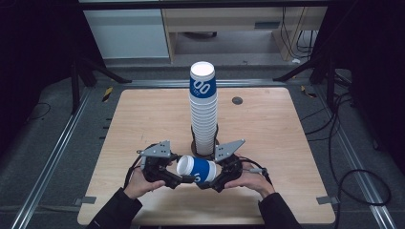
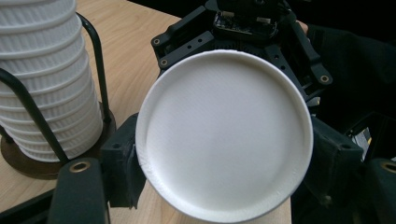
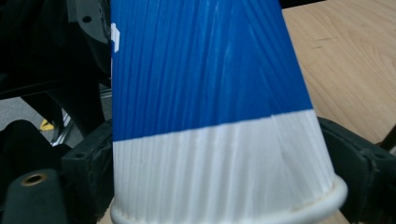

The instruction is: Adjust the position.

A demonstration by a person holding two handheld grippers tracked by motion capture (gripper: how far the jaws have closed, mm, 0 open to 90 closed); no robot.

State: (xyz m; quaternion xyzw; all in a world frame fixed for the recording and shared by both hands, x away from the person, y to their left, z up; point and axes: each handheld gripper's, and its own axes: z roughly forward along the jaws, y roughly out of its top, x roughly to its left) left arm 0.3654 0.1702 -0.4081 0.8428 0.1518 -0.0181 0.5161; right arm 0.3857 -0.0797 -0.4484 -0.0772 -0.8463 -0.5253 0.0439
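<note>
The blue-and-white ribbed paper cup (image 1: 197,170) lies on its side between your two grippers, just in front of the tall stack of matching paper cups (image 1: 204,109) in its black wire holder. Its long axis runs across you, left to right: the white bottom disc faces your left gripper (image 1: 177,181), the open rim points toward your right hand.

Your right gripper (image 1: 206,183) has its jaws on either side of the cup's white rim band (image 3: 219,172), pads against the wall, so it is pinching the cup. In the left gripper view, the jaws sit on either side of the bottom end (image 2: 224,135) and seem to touch it; whether they press I cannot tell.

Both hands are equally near. Any seating onto the stack means swinging that axis upright first, and the stack top stands well above the cup, beyond it on the wooden tabletop (image 1: 143,114).
</note>
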